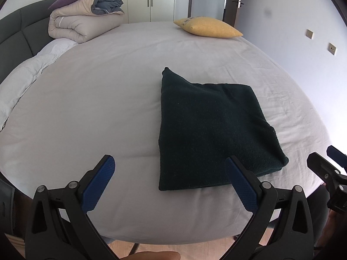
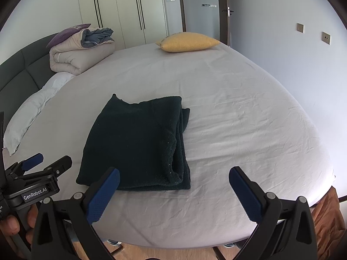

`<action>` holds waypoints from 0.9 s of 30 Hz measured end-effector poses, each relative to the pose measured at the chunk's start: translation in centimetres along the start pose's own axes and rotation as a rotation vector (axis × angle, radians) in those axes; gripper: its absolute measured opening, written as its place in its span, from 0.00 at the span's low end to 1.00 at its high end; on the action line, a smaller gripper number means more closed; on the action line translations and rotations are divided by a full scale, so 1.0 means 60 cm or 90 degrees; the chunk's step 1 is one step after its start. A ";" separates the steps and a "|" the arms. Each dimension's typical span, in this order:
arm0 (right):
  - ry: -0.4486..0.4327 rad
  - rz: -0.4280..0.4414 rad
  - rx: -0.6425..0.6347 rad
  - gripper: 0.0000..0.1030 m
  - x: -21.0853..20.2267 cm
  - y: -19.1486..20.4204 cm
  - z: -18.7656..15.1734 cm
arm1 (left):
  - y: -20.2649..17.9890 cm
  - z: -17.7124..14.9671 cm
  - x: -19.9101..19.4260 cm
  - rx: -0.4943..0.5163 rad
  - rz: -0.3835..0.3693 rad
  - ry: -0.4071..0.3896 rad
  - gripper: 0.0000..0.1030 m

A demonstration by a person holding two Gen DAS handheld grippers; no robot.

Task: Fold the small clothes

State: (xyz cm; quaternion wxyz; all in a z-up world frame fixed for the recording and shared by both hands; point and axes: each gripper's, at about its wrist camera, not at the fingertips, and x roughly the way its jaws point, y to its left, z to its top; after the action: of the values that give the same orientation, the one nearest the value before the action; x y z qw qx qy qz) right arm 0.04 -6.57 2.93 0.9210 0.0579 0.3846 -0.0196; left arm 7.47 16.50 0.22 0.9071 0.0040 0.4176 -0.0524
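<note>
Two empty claws, left [image 1: 170, 169] and right [image 2: 174, 178], near folded garment [image 1: 212, 127]

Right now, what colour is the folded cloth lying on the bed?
Very dark green, nearly black, plain; clearest in the right wrist view.

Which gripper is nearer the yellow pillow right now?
Neither clearly: the yellow pillow lies at the bed's far edge, while the left gripper and right gripper both hang open at the near edge, by the folded dark garment.

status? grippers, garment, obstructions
Left hand-held gripper open, right hand-held gripper open, both empty. Dark garment folded on bed. Nothing in the way.
</note>
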 end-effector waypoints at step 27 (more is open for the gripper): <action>0.006 0.003 0.003 1.00 0.000 0.006 -0.005 | -0.004 0.000 0.003 -0.004 -0.005 0.000 1.00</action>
State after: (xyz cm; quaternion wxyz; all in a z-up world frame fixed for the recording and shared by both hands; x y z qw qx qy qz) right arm -0.16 -6.20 2.78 0.9193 0.0608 0.3884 -0.0179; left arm 7.56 16.23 0.11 0.9069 -0.0008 0.4178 -0.0546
